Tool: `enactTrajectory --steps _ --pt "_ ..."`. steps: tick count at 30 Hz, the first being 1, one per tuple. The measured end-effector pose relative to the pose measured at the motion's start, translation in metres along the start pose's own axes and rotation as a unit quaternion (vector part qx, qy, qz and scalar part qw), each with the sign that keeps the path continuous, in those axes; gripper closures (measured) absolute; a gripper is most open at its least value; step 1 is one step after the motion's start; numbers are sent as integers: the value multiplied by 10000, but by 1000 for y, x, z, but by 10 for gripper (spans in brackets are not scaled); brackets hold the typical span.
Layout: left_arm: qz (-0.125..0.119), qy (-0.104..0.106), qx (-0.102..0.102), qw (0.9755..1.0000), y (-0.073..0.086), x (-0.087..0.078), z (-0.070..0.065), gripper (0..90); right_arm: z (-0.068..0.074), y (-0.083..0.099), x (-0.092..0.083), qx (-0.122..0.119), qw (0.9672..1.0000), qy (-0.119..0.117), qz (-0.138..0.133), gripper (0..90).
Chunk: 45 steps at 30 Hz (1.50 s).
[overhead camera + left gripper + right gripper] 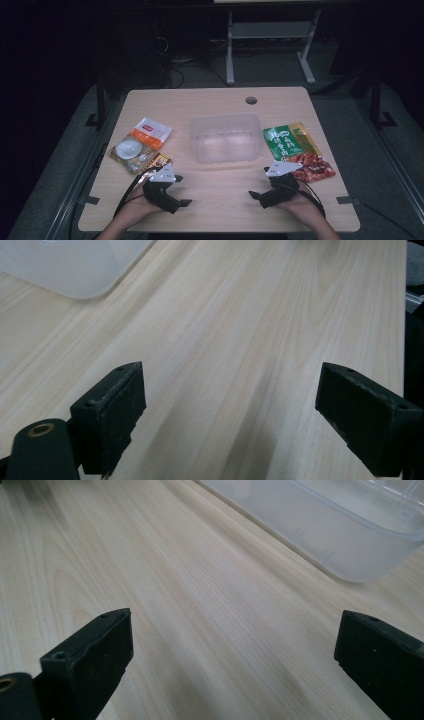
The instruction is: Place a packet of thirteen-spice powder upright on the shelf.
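so far nothing is picked up. the left tongs (182,190) rest low over the near part of the bench (220,200), and their jaws stand wide apart with only bare wood between them. the right tongs (259,181) sit near the right side, and they too are wide apart and hold nothing.

a clear plastic box (226,138) stands in the middle of the bench, a bit farther away than both hands, and it looks empty. on the left lie a white and orange packet (142,140) and a small dark packet (161,161), which is just beside the left tongs. on the right lies a green packet (290,142) with a red packet (315,168) just near it, close to the right tongs.

it looks like the start of putting the packets into the box. next, each hand would need to turn to its closest packet, slide a jaw under an edge, and pinch softly, since the packets lie flat.
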<state>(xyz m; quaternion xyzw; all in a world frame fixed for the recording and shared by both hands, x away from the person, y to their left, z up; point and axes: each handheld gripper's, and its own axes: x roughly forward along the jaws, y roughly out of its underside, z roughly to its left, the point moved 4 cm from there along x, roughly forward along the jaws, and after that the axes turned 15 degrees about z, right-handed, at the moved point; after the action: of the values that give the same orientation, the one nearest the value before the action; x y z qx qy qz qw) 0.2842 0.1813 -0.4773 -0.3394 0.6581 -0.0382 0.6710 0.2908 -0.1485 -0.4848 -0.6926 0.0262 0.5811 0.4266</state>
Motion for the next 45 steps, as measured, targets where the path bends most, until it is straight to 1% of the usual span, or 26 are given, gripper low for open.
enactTrajectory --steps 2,6,11,14,16,18,20,21,23,24,25,27,29,32,33,35,36,37,38,40,41,43,45 --pt "14 14 -23 10000 0 -1 1 128 0 0 0 -2 10000 2 -6 20" --pt "-26 -52 -75 10000 1 -2 3 129 -1 0 0 2 10000 3 0 20" --pt "-122 -35 -213 9997 2 -8 5 132 -2 0 0 6 10000 9 -18 21" --pt "-129 -37 -290 9995 3 -12 7 134 -2 -1 0 16 10000 -4 -34 21" --pt "-239 -45 -387 9990 3 -17 8 135 -2 -1 0 22 10000 8 -29 20" --pt "-288 -120 -399 9987 4 -21 11 134 -2 0 1 31 10000 0 -16 22" --pt "-337 -140 -414 9985 6 -25 13 134 -2 0 1 28 10000 -10 30 40" --pt "-353 -101 -416 9985 7 -26 15 133 -1 0 0 24 10000 -17 40 43" --pt "-309 30 -477 9984 9 -28 17 131 -1 -1 0 45 9999 -56 77 42" --pt "-243 -33 -502 9984 10 -29 18 131 0 -1 0 40 9999 -79 89 43" --pt "-241 -92 -523 9983 11 -29 19 130 0 -1 0 54 9999 -89 93 43" --pt "-243 -74 -541 9982 12 -31 19 131 0 -1 1 39 9999 -98 92 43" --pt "-210 -128 -498 9985 13 -33 19 131 0 -1 1 22 9999 -103 120 43" --pt "-185 -205 -520 9983 14 -36 20 131 0 -2 2 4 9999 -109 125 41" --pt "-204 -202 -570 9980 15 -37 20 131 0 -2 3 2 9998 -113 135 40" --pt "-212 -242 -586 9978 16 -38 21 131 0 -2 3 -15 9998 -109 142 39" --pt "-237 -320 -640 9972 17 -41 23 131 1 -1 3 -8 9998 -120 140 39" --pt "-255 -337 -671 9969 17 -42 24 131 1 -1 3 -7 9998 -121 129 39" --pt "-267 -368 -635 9969 18 -44 26 131 1 -1 3 -11 9998 -121 125 39" --pt "-328 -391 -726 9961 20 -46 26 127 0 -1 2 -11 9999 -118 115 40" --pt "-292 -428 -686 9963 21 -48 28 124 0 -2 2 -6 9999 -121 117 40" --pt "-290 -480 -754 9956 23 -50 29 121 0 -1 2 5 9999 -121 121 40" --pt "-263 -533 -763 9953 24 -51 31 116 0 -1 2 -5 9999 -112 120 40"
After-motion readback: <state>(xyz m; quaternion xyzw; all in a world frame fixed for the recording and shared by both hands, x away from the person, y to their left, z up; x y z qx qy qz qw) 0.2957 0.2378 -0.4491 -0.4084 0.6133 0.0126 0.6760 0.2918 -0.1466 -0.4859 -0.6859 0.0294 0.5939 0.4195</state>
